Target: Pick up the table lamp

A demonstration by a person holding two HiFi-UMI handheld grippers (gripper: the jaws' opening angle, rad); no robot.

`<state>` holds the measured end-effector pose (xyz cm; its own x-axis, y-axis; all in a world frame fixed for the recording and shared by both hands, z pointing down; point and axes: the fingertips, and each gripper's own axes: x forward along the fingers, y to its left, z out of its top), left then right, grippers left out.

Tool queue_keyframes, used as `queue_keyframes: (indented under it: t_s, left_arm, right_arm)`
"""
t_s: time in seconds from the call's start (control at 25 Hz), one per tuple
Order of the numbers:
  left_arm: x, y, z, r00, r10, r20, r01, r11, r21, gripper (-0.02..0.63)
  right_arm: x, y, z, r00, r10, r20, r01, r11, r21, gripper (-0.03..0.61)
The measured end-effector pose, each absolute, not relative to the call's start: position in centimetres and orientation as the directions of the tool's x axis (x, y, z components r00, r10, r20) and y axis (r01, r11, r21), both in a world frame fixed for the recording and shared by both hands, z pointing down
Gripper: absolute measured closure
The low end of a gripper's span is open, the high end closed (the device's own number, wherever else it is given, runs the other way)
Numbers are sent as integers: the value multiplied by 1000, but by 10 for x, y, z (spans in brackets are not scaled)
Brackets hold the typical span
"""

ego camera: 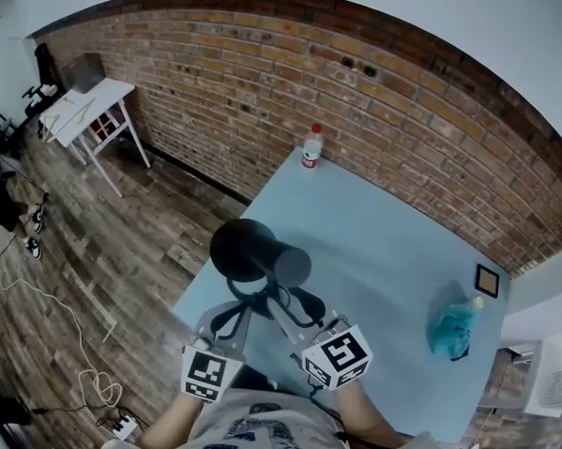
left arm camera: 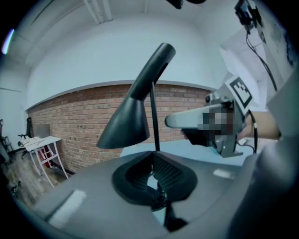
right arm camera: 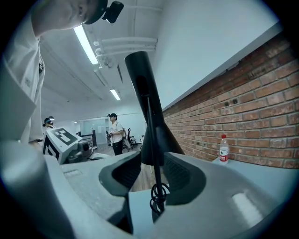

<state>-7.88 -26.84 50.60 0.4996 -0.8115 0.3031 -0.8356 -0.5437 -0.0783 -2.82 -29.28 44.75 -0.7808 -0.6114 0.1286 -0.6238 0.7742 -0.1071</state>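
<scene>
On the pale blue table (ego camera: 393, 243), near its near left corner, the black table lamp (ego camera: 251, 250) is the biggest thing. Its cone shade tips out toward the left edge, and its thin stem runs down between 2 grippers. Whether its base rests on the table cannot be told. The left gripper (ego camera: 250, 306) comes in from the near edge with its jaws closed on the stem low down, the ribbed pads (left arm camera: 166, 170) pressing it from both sides. The right gripper (ego camera: 290, 313), just beside it, has its jaws spread wide. The stem stands in the gap between them without touching either pad, and a coil of black cord (right arm camera: 158, 198) hangs at the stem's foot. Close to the right edge lies a crumpled blue bag (ego camera: 454, 326). At the far left corner, by the brick wall (ego camera: 270, 77), stands 1 clear bottle (ego camera: 311, 147) with a red cap. At the far right corner lies a small dark-framed square (ego camera: 487, 279).
</scene>
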Motion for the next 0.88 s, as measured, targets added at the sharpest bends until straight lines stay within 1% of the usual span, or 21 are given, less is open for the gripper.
queue_keyframes:
  t_s: [0.4,0.48,0.52,0.88]
  left_arm:
    - [-72,-276,529,529,-788,314,-820,-570,-50,621]
    - [-71,-275,537,532,-782,325,-817,-575,-45,621]
    - [-71,-275,542,533,-778,332,-815,-577,-42,621]
    - [-57,-275,581,564,-726,394,-787,-616,-8,617]
  right_arm:
    - [-40,-308,453,-836,-535,126,-545,835,-70,437]
    - [-42,-308,453,-844,-521,123,-531,844,-69,474]
    - [-43,-308,454,-848,-516,124,-526,848,-67,480]
    - [-46,-309,455,-861,-495,117,-504,861,-67,482]
